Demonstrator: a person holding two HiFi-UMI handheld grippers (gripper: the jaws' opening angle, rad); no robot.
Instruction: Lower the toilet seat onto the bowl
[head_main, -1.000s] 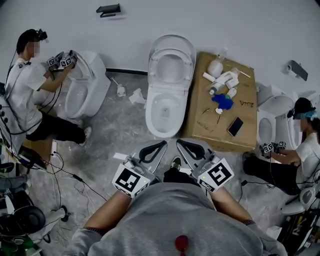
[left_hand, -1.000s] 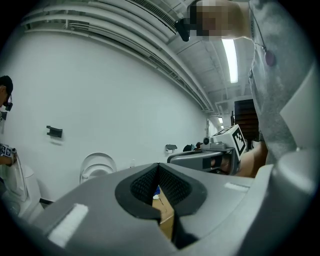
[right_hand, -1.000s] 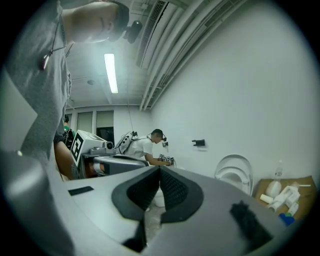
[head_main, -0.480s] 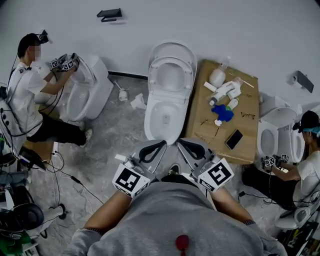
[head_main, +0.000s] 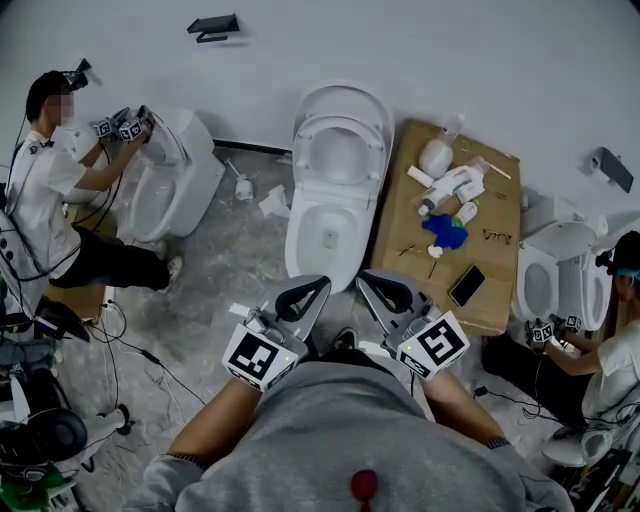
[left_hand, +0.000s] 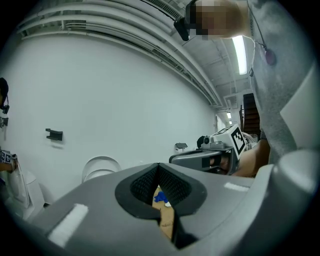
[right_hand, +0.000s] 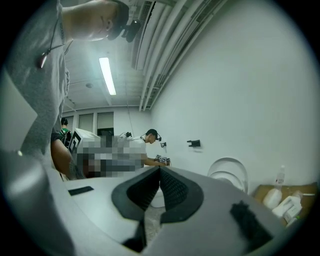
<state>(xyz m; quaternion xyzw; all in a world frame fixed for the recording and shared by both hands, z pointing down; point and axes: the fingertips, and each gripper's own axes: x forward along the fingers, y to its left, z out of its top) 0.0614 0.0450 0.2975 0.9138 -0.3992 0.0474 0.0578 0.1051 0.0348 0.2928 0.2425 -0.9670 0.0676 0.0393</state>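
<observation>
The white toilet (head_main: 322, 235) stands against the wall in the head view, its seat (head_main: 340, 152) and lid both raised upright. Just in front of the bowl's front rim, close to my body, I hold both grippers. My left gripper (head_main: 322, 284) and right gripper (head_main: 363, 280) are shut with nothing between the jaws, and neither touches the toilet. In the left gripper view the shut left gripper (left_hand: 159, 165) points past the raised seat (left_hand: 100, 168). The shut right gripper (right_hand: 160, 168) has the raised seat (right_hand: 229, 174) on its right.
A cardboard box (head_main: 400, 260) right of the toilet carries bottles, a blue cloth (head_main: 446, 230) and a phone (head_main: 468, 285). Persons work at other toilets at far left (head_main: 165, 185) and far right (head_main: 545, 275). Cables (head_main: 120, 350) lie on the floor at left.
Both grippers have edged slightly forward toward the bowl's front rim and stay shut. The seat has not moved.
</observation>
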